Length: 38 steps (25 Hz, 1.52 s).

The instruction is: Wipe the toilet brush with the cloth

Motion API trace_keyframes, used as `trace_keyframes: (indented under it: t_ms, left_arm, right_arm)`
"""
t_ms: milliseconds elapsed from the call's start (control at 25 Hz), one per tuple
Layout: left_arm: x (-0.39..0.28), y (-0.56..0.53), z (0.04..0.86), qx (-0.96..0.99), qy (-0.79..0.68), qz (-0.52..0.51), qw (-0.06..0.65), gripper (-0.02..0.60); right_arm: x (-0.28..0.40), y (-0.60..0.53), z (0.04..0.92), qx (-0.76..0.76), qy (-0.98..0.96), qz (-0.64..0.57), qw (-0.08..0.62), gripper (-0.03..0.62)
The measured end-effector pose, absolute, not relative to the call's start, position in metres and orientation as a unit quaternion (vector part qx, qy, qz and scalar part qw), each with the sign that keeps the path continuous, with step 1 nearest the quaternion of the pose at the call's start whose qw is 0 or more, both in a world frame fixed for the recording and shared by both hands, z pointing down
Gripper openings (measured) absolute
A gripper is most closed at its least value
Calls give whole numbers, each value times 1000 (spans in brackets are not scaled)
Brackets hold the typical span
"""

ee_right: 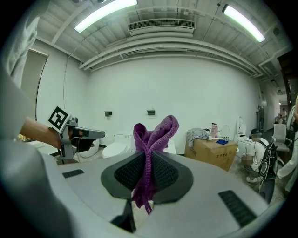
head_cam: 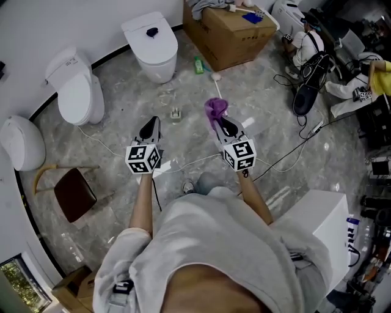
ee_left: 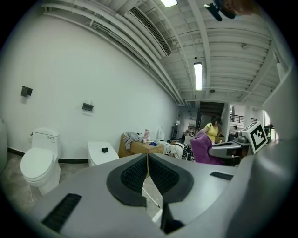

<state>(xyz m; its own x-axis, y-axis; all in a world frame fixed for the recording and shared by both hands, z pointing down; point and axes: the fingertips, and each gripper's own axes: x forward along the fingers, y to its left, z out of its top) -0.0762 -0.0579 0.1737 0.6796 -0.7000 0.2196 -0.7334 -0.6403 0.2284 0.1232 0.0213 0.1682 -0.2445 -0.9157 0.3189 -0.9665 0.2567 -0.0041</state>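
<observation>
The cardboard box [head_cam: 227, 33] is sitting at the far wall, carrying a grey rag [head_cam: 204, 7] and a blue item [head_cam: 252, 18] on its top. The lidded toilet [head_cam: 154, 52] beside it is carrying 1 small dark object [head_cam: 152, 31] on its lid.

Counting now: 3 toilets are lining the wall, with the middle toilet [head_cam: 76, 95] and the edge toilet [head_cam: 21, 143] further left. There is 1 box, and 1 green bottle [head_cam: 198, 64] is standing on the floor [head_cam: 128, 92] between box and lidded toilet. Add 1 brown chair [head_cam: 74, 194] and 1 white cabinet [head_cam: 327, 214].

The right gripper [head_cam: 225, 124] is pinching the purple cloth [head_cam: 214, 109]. Its fingers are pressing together on the fabric, a loop bunching above them and a tail hanging below. The left gripper [head_cam: 150, 125] is carrying nothing, its fingers pressing together at the tips. The 2 grippers are hovering side by side, apart from each other.

What looks like the toilet brush [head_cam: 215, 77] is lying on the floor beyond the cloth, near the green bottle. It is showing a pale head on a thin white stick, and neither gripper is touching it.

Bare floor is stretching from the grippers toward the toilets, with 1 small object [head_cam: 176, 114] lying in it. The chair is standing at the left by the curving wall, the cabinet is crowding the person's right, and black cables [head_cam: 292, 156] are trailing across the floor on that side.
</observation>
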Motion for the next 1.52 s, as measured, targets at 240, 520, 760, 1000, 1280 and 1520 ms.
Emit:
trace_keyframes:
  t_ms: [240, 520, 760, 1000, 1280, 1520]
  left_arm:
    - [-81, -62, 183, 898, -405, 60, 159, 23]
    - [-91, -86, 191, 885, -430, 72, 163, 23]
    - [-99, -124, 201, 870, -455, 85, 169, 23]
    - [-90, -166, 218, 859, -469, 101, 178, 23]
    - [-75, -202, 248, 843, -485, 128, 194, 23]
    - [-69, -229, 288, 829, -497, 150, 210, 23]
  right_arm:
    - [123, 12, 175, 594, -786, 107, 130, 69]
    - [123, -28, 187, 574, -800, 119, 128, 69]
    - [124, -82, 197, 552, -814, 127, 129, 69]
    - [134, -137, 211, 538, -822, 138, 131, 69]
    - [150, -186, 231, 521, -828, 160, 131, 69]
    - [156, -222, 274, 505, -832, 189, 133, 69]
